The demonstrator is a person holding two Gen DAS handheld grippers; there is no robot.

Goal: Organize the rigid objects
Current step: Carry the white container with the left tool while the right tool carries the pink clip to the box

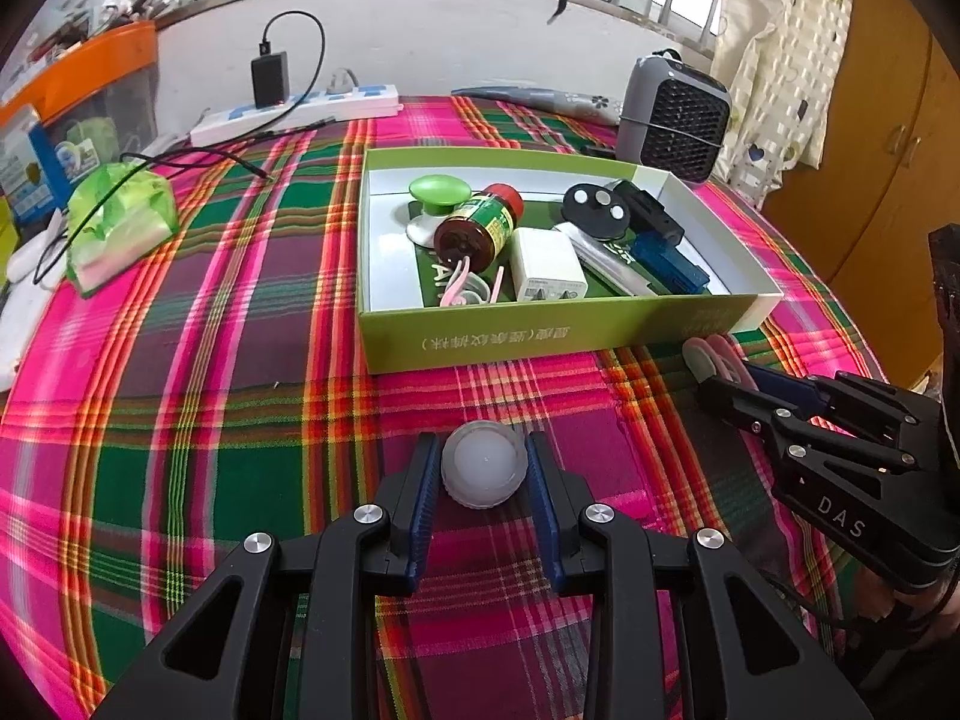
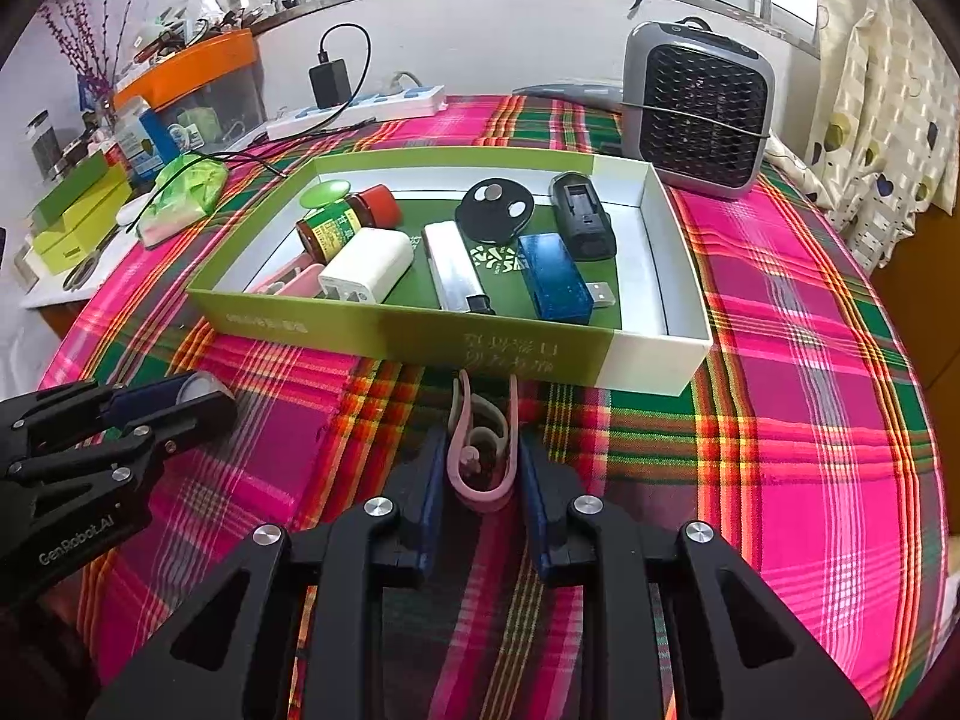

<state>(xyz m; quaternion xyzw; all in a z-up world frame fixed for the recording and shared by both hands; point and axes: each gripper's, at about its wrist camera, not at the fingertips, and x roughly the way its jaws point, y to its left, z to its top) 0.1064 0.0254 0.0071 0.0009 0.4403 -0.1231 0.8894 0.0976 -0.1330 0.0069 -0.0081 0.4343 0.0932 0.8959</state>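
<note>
**Inspector:** Report both tools and their loads.

**Operator:** My left gripper (image 1: 485, 471) has its jaws closed onto a white round cap (image 1: 485, 471), pads touching it on both sides, low over the plaid tablecloth (image 1: 210, 420) in front of the green box (image 1: 540, 333). My right gripper (image 2: 482, 468) is closed around a pink clip (image 2: 483, 456), its prongs pointing toward the box wall (image 2: 420, 339).

**Inspector:** Why held there?

**Operator:** I judge both pieces are the last loose items; each is gripped across its narrow width so it cannot roll or twist on the way to the box.

**Inspector:** Room inside?

**Operator:** The bottle (image 2: 345, 219), white charger (image 2: 366, 264), blue USB stick (image 2: 555, 276) and black remote (image 2: 493, 207) lie side by side. The near-left corner and right strip look free, so I would drop one piece at each end.
</note>
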